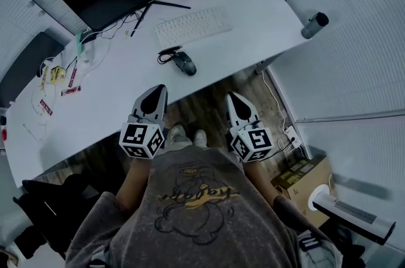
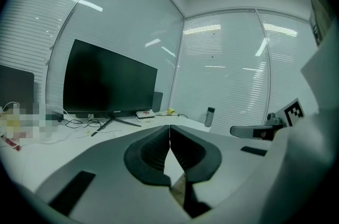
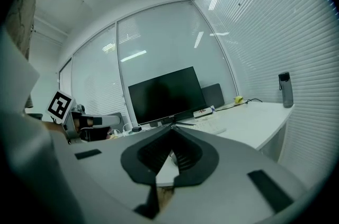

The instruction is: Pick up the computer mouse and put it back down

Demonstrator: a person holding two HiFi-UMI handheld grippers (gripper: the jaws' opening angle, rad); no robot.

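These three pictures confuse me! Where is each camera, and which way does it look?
Head view: on the person's head, looking down at the desk, mouse, left gripper, right gripper, shirt and shoes.
Left gripper view: on the left gripper, looking along its shut jaws toward the monitor.
Right gripper view: on the right gripper, past its shut jaws, same way.
Shared: both gripper views show the monitor and bottle.

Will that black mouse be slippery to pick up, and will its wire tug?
The computer mouse looks small and rounded, so probably light but apt to slip. Its cable lies bunched beside it, so it likely has slack and won't tug much. Pushed on the smooth white desk, it would probably slide, not roll.
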